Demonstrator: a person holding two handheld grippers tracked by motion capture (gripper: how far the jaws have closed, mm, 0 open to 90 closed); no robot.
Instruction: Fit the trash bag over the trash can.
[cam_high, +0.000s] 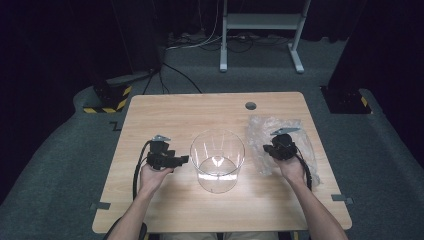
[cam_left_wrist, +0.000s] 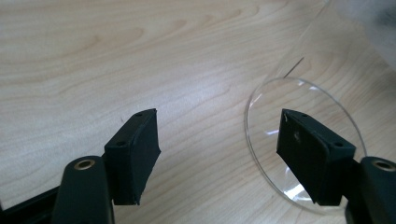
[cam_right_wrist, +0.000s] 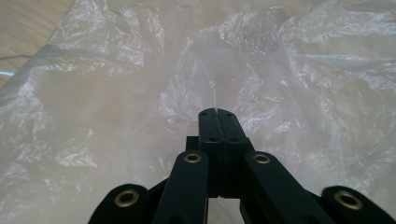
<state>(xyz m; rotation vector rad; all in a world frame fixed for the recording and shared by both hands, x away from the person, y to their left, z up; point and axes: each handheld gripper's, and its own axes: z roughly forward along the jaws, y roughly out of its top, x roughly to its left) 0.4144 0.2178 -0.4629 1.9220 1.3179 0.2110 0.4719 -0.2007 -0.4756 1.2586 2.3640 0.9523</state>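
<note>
My right gripper (cam_right_wrist: 217, 112) has its fingers pinched tight on a fold of the clear plastic bag (cam_high: 280, 145), which lies crumpled on the tabletop (cam_high: 165, 110) just right of the clear tub (cam_high: 217, 160). My left gripper (cam_left_wrist: 219, 149) holds its fingers apart, empty, beside the tub's base.

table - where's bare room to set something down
Free: the far strip of the table beyond the clear tub, up to the small hole; the far-left corner; the near edge between the forearms. Crowded: the right side, under the plastic bag.
</note>
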